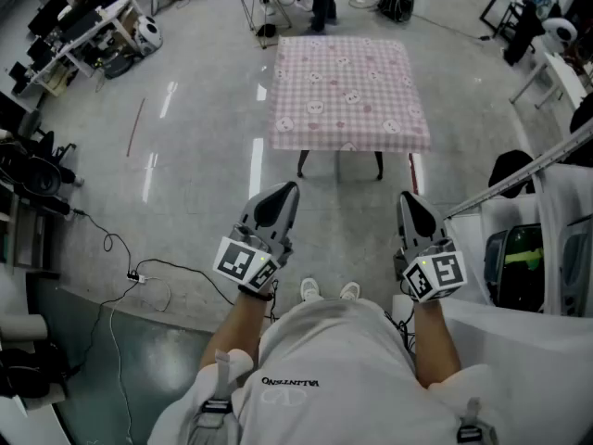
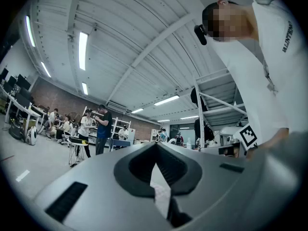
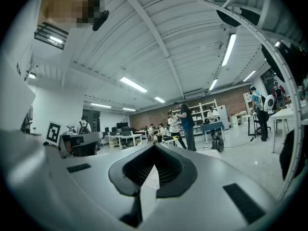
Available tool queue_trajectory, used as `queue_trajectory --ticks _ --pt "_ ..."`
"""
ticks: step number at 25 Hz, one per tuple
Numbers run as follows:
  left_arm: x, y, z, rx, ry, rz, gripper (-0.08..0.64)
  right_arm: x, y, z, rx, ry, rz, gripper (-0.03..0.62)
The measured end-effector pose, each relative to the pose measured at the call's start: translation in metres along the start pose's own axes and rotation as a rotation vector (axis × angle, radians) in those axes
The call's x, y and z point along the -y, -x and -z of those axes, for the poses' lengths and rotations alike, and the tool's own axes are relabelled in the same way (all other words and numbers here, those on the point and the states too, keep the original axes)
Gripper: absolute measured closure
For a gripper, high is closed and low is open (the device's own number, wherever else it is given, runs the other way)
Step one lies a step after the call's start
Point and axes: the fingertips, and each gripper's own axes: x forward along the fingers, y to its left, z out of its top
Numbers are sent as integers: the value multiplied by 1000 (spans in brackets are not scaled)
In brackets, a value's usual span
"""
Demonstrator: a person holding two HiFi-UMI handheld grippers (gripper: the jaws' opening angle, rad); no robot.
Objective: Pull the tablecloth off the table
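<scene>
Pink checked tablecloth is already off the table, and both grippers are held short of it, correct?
No. The head view shows the pink checked tablecloth spread over the table; the left gripper and right gripper are held short of it.

The tablecloth (image 1: 349,91) is pink-and-white check, dotted with small white faces (pink-cheeked, too small to read further). The left gripper (image 1: 285,191) and right gripper (image 1: 408,199) are grey, with black-and-white square markers. The floor (image 1: 185,156) is glossy pale grey and the shirt (image 1: 334,378) is white.
</scene>
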Motion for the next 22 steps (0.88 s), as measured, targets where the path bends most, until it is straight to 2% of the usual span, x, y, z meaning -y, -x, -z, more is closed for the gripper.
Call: queue_trajectory --ticks 5,13,17,22 --pt "1 0 1 1 10 -6 563 6 1 3 -2 -33 18 583" --pt "8 -8 5 -8 26 -16 563 10 5 3 8 -16 8 580" --pt "17 -16 12 -23 31 -5 477 13 5 8 -2 -32 -26 495" --pt "27 -21 19 -31 22 -17 442 23 9 20 -22 -42 -40 495"
